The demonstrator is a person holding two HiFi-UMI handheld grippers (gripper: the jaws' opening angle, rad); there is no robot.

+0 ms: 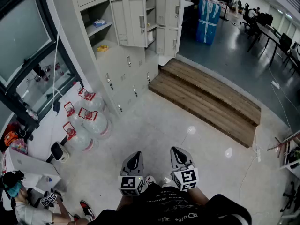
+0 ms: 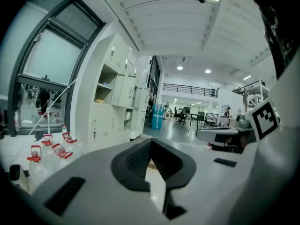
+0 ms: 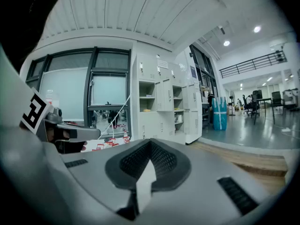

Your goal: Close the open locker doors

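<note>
A bank of pale grey lockers point(image 1: 124, 64) stands far ahead at the upper left. Its upper rows have open doors: one pair point(image 1: 131, 21) swung out over open shelves, another point(image 1: 169, 14) further right. In the left gripper view the lockers point(image 2: 115, 104) sit at the left; in the right gripper view the lockers point(image 3: 164, 107) are mid-frame, doors ajar. My left gripper point(image 1: 133, 162) and right gripper point(image 1: 178, 157) hang side by side low in the head view, well short of the lockers. The left gripper point(image 2: 151, 145) and the right gripper point(image 3: 150, 145) are both shut with nothing between their jaws.
Several water jugs with red handles point(image 1: 88, 123) stand on the floor left of the lockers. Wooden steps point(image 1: 206, 100) run diagonally to the right. A blue wrapped bundle point(image 1: 208, 20) stands beyond them. Desks and chairs point(image 1: 269, 29) fill the far right. A person point(image 1: 21, 203) sits at bottom left.
</note>
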